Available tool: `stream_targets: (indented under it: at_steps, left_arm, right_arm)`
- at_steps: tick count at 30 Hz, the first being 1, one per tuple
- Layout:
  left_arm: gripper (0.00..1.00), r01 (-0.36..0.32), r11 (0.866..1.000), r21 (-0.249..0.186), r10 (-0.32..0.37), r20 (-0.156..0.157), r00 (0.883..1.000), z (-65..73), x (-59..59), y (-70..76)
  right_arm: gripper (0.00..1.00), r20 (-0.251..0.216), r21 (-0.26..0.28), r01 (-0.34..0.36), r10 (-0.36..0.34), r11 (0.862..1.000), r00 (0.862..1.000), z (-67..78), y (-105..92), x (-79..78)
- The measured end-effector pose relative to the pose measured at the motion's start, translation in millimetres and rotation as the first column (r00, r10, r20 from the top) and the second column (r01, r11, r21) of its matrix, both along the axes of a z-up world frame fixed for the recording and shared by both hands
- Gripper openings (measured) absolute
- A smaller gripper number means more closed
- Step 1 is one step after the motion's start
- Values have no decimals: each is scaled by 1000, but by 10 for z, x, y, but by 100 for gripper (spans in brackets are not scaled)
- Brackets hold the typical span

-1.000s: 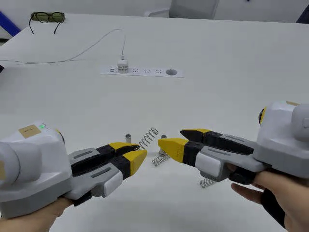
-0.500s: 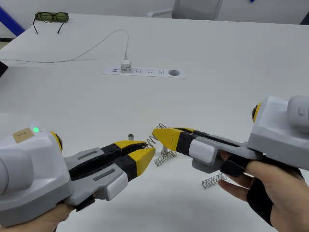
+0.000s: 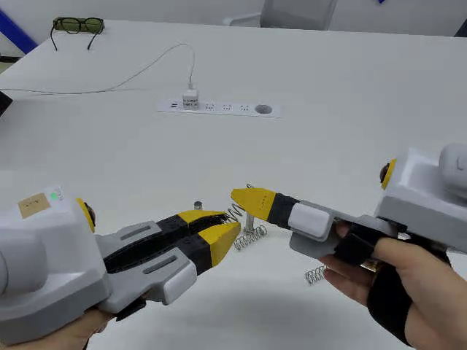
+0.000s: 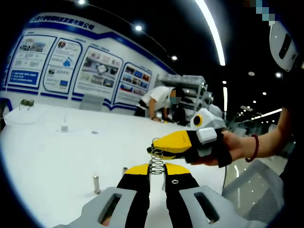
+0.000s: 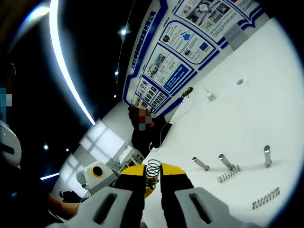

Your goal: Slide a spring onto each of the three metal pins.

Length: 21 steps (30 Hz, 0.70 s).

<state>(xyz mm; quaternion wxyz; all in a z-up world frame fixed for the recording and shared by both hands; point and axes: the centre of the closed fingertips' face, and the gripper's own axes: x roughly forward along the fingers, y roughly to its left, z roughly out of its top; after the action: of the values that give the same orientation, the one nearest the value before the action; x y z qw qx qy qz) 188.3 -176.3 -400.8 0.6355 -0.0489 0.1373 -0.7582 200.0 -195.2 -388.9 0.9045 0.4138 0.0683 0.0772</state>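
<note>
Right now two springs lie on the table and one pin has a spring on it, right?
No. Two springs do lie on the table, but none of the pins has a spring on it: the right gripper view shows all three pins bare.

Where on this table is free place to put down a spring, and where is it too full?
Free: the bare table between the power strip and the pins, and the far right side. Crowded: the near middle, where the left claw and right claw meet at one spring, beside two loose springs.
</note>
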Motion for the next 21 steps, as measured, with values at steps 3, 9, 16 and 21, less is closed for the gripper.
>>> stream_targets:
  at_steps: [3,9,16,21]
  left_arm:
    - [11,4,1000,24,-5,36,999,-31,-12,4]
    - [11,-2,998,60,-4,103,995,-72,-18,4]
    - [19,4,994,106,-25,195,981,-142,-31,-3]
    - [29,-28,985,170,-18,261,965,-288,32,37]
  right_arm:
    - [12,-6,-19,-9,9,1000,1000,-15,25,-2]
    - [11,-12,-74,-25,24,997,1000,-34,51,3]
    - [11,-30,-170,-27,23,985,999,-72,42,26]
    - [11,-34,-247,-29,21,969,999,-64,14,80]
